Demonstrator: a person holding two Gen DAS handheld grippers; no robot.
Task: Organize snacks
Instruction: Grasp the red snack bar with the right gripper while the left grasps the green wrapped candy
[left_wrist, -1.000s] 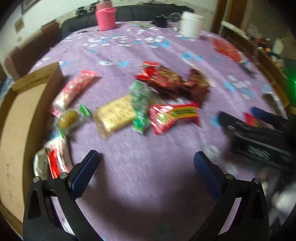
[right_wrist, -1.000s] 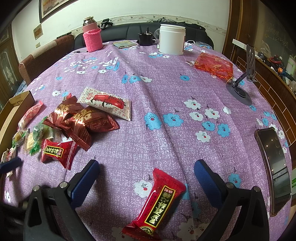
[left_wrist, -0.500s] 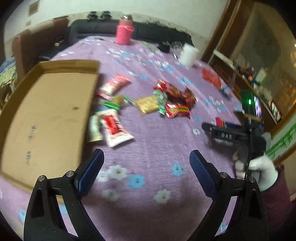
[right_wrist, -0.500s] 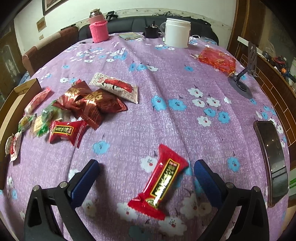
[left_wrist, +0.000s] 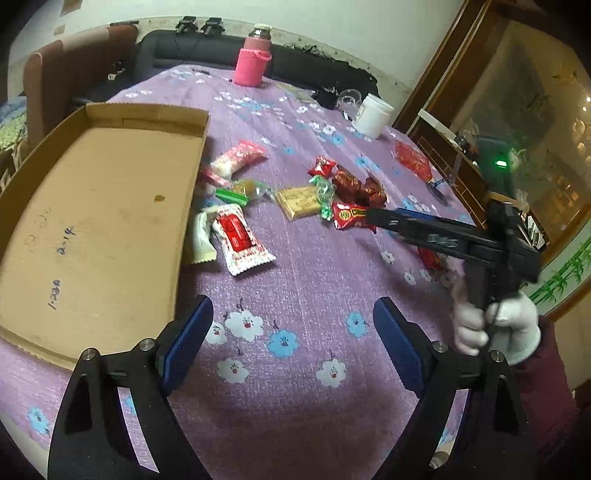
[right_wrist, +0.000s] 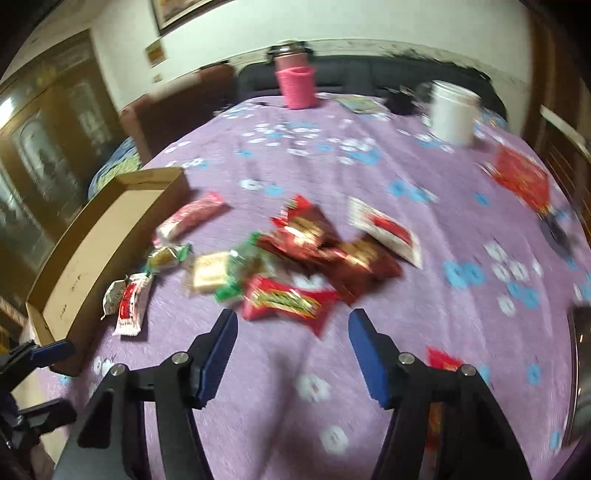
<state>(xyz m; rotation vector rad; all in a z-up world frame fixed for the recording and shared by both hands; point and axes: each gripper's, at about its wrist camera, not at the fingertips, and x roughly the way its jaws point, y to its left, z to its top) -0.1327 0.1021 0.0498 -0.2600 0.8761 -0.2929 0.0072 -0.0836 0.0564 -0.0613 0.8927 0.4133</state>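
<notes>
Several wrapped snacks lie in a loose pile on the purple flowered tablecloth (left_wrist: 295, 280). An empty shallow cardboard box (left_wrist: 92, 221) lies at the left; it also shows in the right wrist view (right_wrist: 110, 240). My left gripper (left_wrist: 291, 339) is open and empty, held back near the table's front edge. My right gripper (right_wrist: 291, 343) is open and empty, just short of a red snack packet (right_wrist: 288, 301). In the left wrist view the right gripper (left_wrist: 384, 218) reaches toward that red packet (left_wrist: 349, 214). A white and red packet (left_wrist: 240, 238) lies by the box.
A pink flask (left_wrist: 253, 61) and a white jar (left_wrist: 373, 116) stand at the far side. A red bag (right_wrist: 521, 177) lies at the right. Another red packet (right_wrist: 441, 363) lies under my right gripper's right finger. A phone (right_wrist: 583, 350) lies at the right edge.
My left gripper pulled back and up, bringing the box into full view. My right gripper swung left from the lone red packet toward the snack pile.
</notes>
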